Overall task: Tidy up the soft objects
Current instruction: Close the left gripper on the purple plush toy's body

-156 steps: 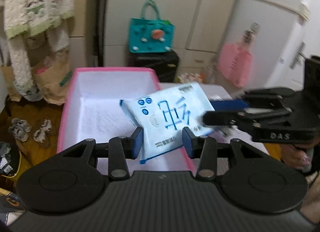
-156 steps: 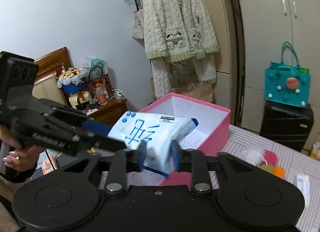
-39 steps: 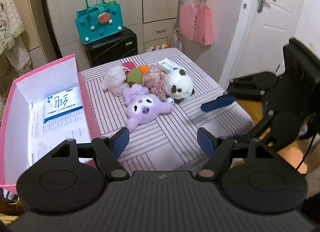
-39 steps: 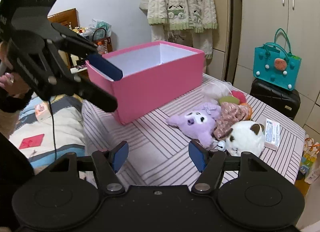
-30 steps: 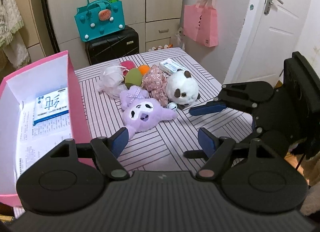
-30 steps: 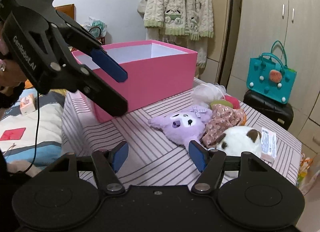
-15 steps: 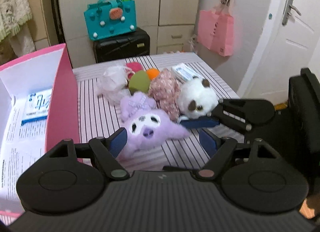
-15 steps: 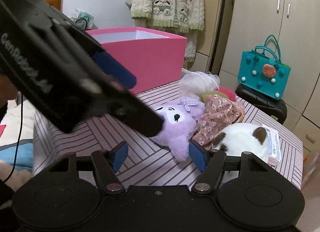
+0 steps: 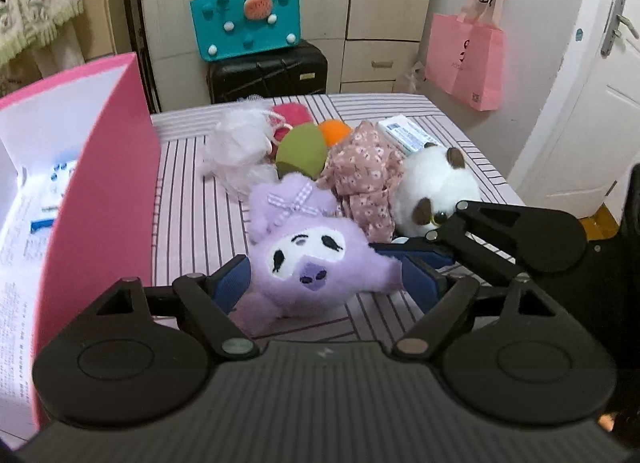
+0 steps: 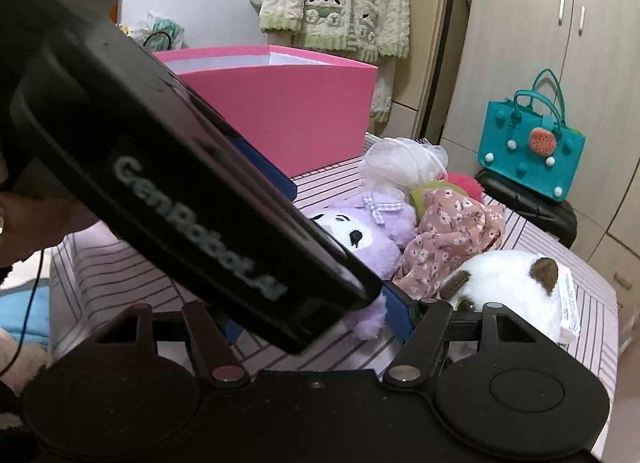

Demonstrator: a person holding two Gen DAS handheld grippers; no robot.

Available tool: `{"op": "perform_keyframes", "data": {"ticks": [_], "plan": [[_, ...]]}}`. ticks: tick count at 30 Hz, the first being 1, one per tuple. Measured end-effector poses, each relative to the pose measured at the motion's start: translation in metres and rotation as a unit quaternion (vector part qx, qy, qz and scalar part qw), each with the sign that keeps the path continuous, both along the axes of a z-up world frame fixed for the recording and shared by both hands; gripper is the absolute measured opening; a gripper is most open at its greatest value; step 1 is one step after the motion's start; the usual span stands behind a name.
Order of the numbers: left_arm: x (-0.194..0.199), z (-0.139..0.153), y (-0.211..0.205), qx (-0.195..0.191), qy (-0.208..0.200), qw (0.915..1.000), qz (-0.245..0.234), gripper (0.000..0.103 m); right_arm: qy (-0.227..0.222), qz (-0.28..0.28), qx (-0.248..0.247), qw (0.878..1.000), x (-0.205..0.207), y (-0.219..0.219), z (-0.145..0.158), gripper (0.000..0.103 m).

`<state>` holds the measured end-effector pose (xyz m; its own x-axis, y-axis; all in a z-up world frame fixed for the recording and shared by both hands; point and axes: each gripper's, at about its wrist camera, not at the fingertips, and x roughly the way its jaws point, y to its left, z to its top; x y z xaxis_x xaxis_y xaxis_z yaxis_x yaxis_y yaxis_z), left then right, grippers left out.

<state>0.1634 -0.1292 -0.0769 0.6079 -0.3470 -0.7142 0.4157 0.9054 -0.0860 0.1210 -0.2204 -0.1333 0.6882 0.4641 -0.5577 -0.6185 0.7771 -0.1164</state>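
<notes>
Left wrist view: the left gripper (image 9: 326,283) has its jaws wide apart, having just been opening further, with the purple plush (image 9: 308,259) between the blue pads; whether a pad presses the fur cannot be settled, and I judge the toy not yet gripped, since it lies on the striped table (image 9: 192,199). The pink box (image 9: 104,183) stands at the left edge, holding a blue-and-white packet (image 9: 52,191), so one item appears stowed. Left to sort, in my judgement: the purple plush, white panda plush (image 9: 436,187), floral cloth (image 9: 364,179), white mesh puff (image 9: 236,151), green sponge (image 9: 298,151), orange ball (image 9: 335,131), pink fluffy item (image 9: 292,113) and a flat white packet (image 9: 404,135). The right gripper (image 9: 416,253) reaches in from the right, its pads beside the plush's far side. The box floor is largely cut off by its wall, so the contents are unconfirmed. Right wrist view: the right gripper (image 10: 316,321) stands open with nothing gripped; the purple plush (image 10: 372,235) lies ahead of it, its lower part near the right pad. The left gripper's body crosses the frame diagonally, hiding the right gripper's left pad, much of the plush and the table in front. The box interior is not visible from here.
</notes>
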Motion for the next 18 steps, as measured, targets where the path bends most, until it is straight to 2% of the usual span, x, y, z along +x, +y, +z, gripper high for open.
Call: {"op": "perform_keyframes", "data": {"ticks": [6, 14, 18], "plan": [[0.001, -0.008, 0.002, -0.013, 0.019, 0.9996, 0.015, 0.082, -0.016, 0.001, -0.008, 1.000, -0.002, 0.004, -0.003, 0.072], [0.003, -0.015, 0.004, -0.011, 0.033, 0.9990, 0.027, 0.083, -0.018, -0.005, -0.008, 1.000, -0.004, 0.004, -0.003, 0.072], [0.000, -0.014, 0.009, -0.030, 0.044, 0.9980, 0.033, 0.083, -0.017, -0.010, -0.006, 1.000, -0.001, 0.004, -0.003, 0.072]]}}
